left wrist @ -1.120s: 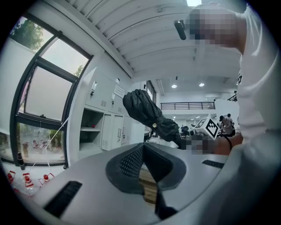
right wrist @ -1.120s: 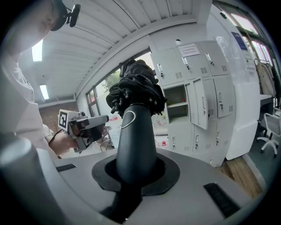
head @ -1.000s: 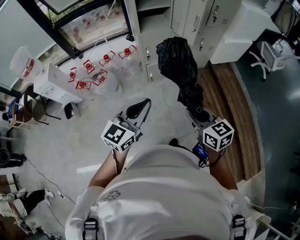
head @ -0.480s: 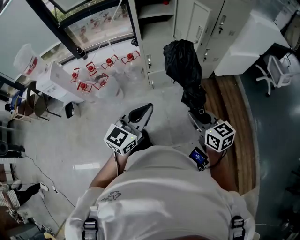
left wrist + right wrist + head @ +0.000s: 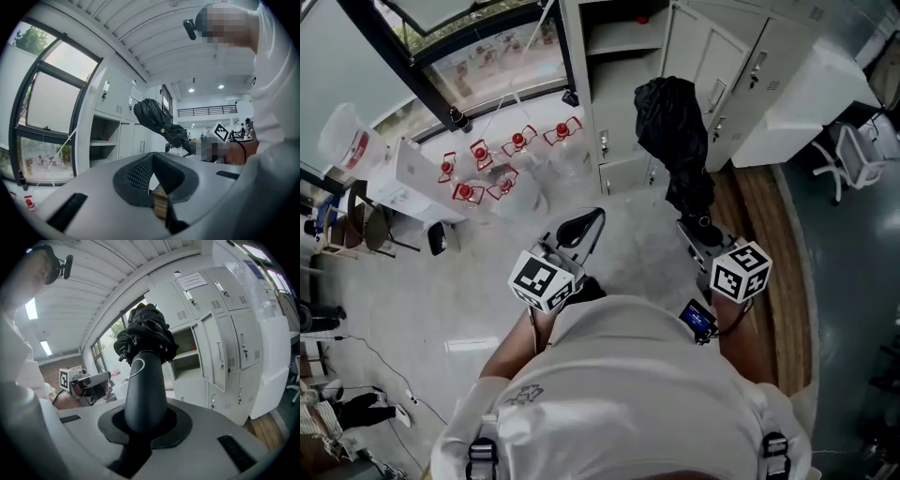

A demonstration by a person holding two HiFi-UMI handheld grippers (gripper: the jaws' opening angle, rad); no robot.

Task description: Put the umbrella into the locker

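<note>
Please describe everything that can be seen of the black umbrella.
The umbrella is black and folded shut, its fabric bunched loosely, with a small metal snap on it. Its handle is smooth, dark, tapered and plastic-looking, with a pale oval ring. The right gripper is clamped on the handle; nothing else touches it. It is held in the air, canopy end pointing toward the grey lockers.

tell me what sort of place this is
Probably a locker area in an office or lab. A bank of grey metal lockers lines the wall, a big window stands beside them, and a white chair sits off to the side.
</note>
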